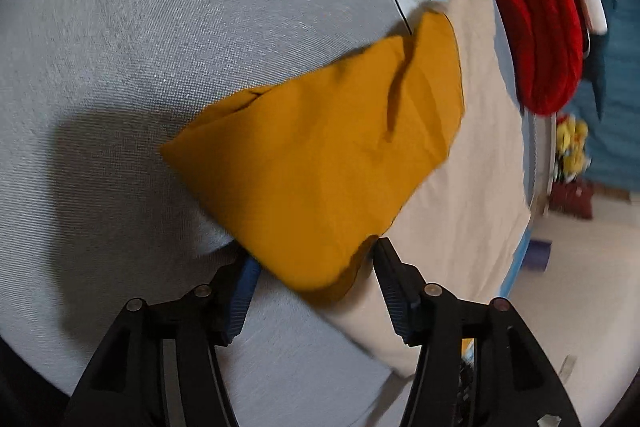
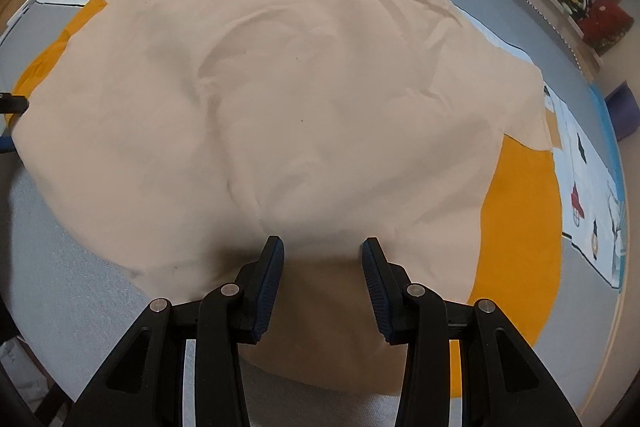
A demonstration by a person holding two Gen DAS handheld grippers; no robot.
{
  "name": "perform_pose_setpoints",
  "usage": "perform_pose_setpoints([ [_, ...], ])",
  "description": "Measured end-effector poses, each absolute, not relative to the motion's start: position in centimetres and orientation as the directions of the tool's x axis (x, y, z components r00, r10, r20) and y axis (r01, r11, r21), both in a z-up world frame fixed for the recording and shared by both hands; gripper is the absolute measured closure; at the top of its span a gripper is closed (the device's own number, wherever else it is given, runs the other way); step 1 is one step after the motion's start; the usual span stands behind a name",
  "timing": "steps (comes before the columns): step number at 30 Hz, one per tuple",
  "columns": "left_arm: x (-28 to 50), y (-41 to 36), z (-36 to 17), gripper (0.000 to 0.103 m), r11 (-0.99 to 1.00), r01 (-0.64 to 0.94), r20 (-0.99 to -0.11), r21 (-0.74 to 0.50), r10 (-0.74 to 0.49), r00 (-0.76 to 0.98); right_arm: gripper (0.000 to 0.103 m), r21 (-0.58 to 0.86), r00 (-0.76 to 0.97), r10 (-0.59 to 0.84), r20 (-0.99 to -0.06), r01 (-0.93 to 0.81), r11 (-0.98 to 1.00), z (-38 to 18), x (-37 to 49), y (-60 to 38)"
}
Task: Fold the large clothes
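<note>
Garment: though its mustard sleeve (image 1: 320, 155) is folded up, the beige garment (image 2: 288, 99) lies spread on the grey bed (image 1: 140, 47).
Left gripper (image 1: 312, 263): spread wide astride the sleeve's near corner, probably to pinch it.
Right gripper (image 2: 322, 267): parted, holding nothing, over the garment's near hem.
Far edge: red knit (image 1: 532, 39), clear of the fold.

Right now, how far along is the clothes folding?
Early to midway, I'd judge. Done: the beige garment lies spread on the grey bed, and its mustard sleeve looks turned inward. In hand: nothing is gripped; the left gripper brackets the sleeve's tip, open, and the right gripper hovers open at the beige edge. Left: the other mustard part and the body folds.
</note>
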State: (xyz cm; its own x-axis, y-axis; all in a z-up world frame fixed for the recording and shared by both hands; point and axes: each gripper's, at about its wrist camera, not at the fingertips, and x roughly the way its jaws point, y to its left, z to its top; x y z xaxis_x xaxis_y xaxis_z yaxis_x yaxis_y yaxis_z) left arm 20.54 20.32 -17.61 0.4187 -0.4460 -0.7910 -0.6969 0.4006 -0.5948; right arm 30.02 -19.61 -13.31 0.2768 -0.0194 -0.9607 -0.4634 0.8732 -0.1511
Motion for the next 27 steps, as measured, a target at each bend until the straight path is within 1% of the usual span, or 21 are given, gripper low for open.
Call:
perform_pose_setpoints([
  [5, 20.6, 19.9, -17.5, 0.049, 0.376, -0.694, -0.784, -0.614, -0.393, 0.480, 0.060, -0.149, 0.273, -0.019, -0.962, -0.462, 0.874, -13.3, 30.1, -20.0],
  [6, 20.6, 19.7, -17.5, 0.050, 0.376, -0.694, -0.785, -0.614, -0.384, 0.487, 0.060, -0.149, 0.273, -0.019, -0.962, -0.464, 0.873, -13.4, 30.3, -20.0],
  [8, 21.2, 19.6, -17.4, 0.059, 0.387, -0.689, -0.787, -0.613, -0.375, 0.489, 0.060, -0.149, 0.274, -0.017, -0.962, -0.466, 0.872, -13.4, 30.2, -20.1],
  [10, 21.6, 19.4, -17.5, 0.073, 0.393, -0.684, -0.786, -0.615, -0.376, 0.490, 0.060, -0.149, 0.274, -0.018, -0.962, -0.466, 0.872, -13.5, 30.2, -20.2],
  [12, 21.9, 19.3, -17.3, 0.081, 0.399, -0.674, -0.782, -0.621, -0.375, 0.498, 0.060, -0.151, 0.275, -0.020, -0.961, -0.464, 0.873, -13.4, 30.1, -19.9],
  [13, 22.1, 19.1, -17.1, 0.087, 0.414, -0.668, -0.785, -0.619, -0.368, 0.499, 0.060, -0.152, 0.276, -0.022, -0.961, -0.463, 0.873, -13.3, 30.1, -19.9],
  [15, 22.5, 18.9, -16.2, 0.092, 0.460, -0.644, -0.792, -0.611, -0.345, 0.504, 0.060, -0.157, 0.289, -0.021, -0.957, -0.453, 0.877, -12.8, 30.0, -19.6],
  [17, 22.9, 18.5, -15.1, 0.094, 0.507, -0.617, -0.796, -0.602, -0.319, 0.514, 0.060, -0.142, 0.325, 0.005, -0.946, -0.428, 0.893, -11.7, 30.1, -19.5],
  [20, 23.2, 17.4, -12.9, 0.095, 0.585, -0.559, -0.793, -0.587, -0.277, 0.543, 0.060, 0.014, 0.379, 0.183, -0.907, -0.409, 0.913, -8.8, 30.0, -19.1],
  [21, 23.4, 17.0, -12.2, 0.095, 0.616, -0.536, -0.792, -0.578, -0.262, 0.552, 0.060, 0.050, 0.390, 0.230, -0.892, -0.420, 0.906, -8.2, 29.9, -18.6],
  [22, 23.4, 16.7, -11.8, 0.095, 0.635, -0.519, -0.789, -0.572, -0.253, 0.560, 0.060, 0.063, 0.382, 0.247, -0.890, -0.435, 0.898, -8.3, 29.8, -18.1],
  [24, 23.6, 15.5, -10.2, 0.095, 0.709, -0.463, -0.788, -0.531, -0.214, 0.577, 0.060, 0.040, 0.309, 0.202, -0.929, -0.461, 0.887, -10.6, 29.9, -16.9],
  [25, 23.6, 14.8, -9.5, 0.095, 0.748, -0.436, -0.790, -0.501, -0.190, 0.583, 0.060, -0.004, 0.274, 0.144, -0.951, -0.473, 0.881, -12.2, 30.0, -16.4],
  [27, 23.8, 13.5, -8.1, 0.095, 0.811, -0.381, -0.786, -0.443, -0.147, 0.600, 0.060, -0.015, 0.272, 0.131, -0.953, -0.475, 0.880, -12.4, 30.4, -16.2],
])
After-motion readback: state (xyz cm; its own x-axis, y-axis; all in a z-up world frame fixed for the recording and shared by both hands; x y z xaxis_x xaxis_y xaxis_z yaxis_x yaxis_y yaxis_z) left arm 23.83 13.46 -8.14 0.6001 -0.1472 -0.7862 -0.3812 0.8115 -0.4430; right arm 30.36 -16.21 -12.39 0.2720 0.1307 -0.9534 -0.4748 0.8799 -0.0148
